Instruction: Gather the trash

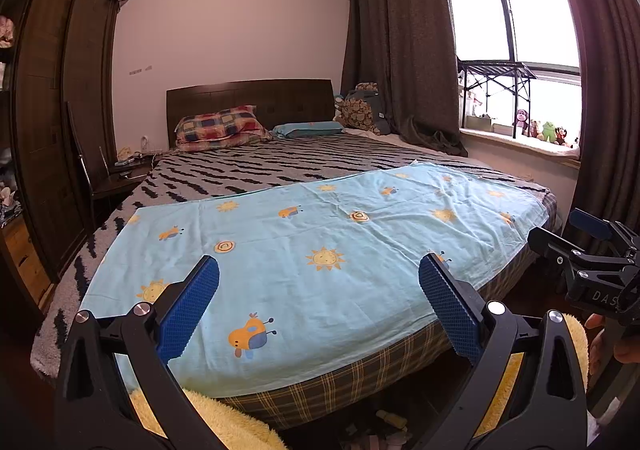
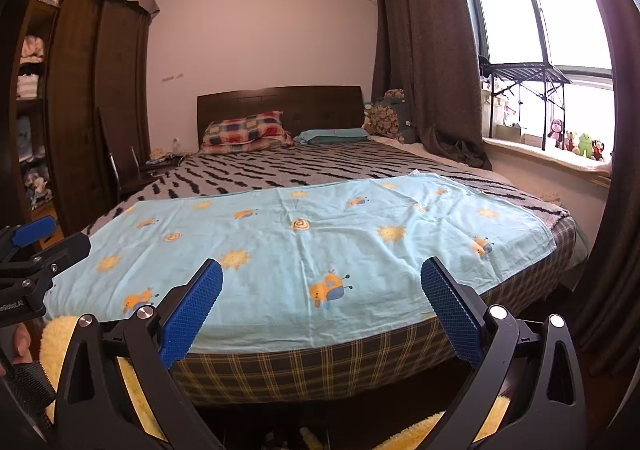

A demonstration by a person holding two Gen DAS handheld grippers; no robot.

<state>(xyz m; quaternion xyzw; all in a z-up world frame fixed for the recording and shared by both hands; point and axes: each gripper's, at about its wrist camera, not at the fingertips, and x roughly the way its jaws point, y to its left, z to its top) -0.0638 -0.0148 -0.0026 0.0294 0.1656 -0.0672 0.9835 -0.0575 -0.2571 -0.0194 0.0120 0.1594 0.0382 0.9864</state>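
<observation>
Both grippers are held side by side at the foot of a bed, facing its headboard. The left gripper (image 1: 319, 306) has its blue-padded fingers spread wide with nothing between them, and the right gripper (image 2: 322, 308) is spread the same way, also bare. Under each pair of fingers lies yellow fleece (image 1: 224, 422). Low between the fingers, in the dark gap beneath the mattress edge, small pale scraps lie on the floor (image 1: 390, 420); the left view shows several, one an elongated yellowish piece lying roughly crosswise, while the right view catches only a sliver of them (image 2: 308, 437), too dim to name. The left view shows the other gripper at its right edge with the letters "DAS" on the body, and part of a hand (image 1: 608, 342) below it. The right view shows its neighbour at the left edge, its label ending in "nRobot.AI". Ahead, a light blue sheet (image 1: 320, 250) printed with suns and bees lies across the foot of the bed, over a plaid mattress cover (image 2: 320, 370). Beyond it is a grey blanket with black zigzags (image 1: 260, 166), then a checked pillow (image 1: 220, 126) and a blue pillow (image 1: 308, 129) against the dark headboard (image 1: 250, 96). On the windowsill at right sit plush toys (image 2: 580, 144), and the right view looks into open wardrobe shelves of folded clothes (image 2: 30, 86).
</observation>
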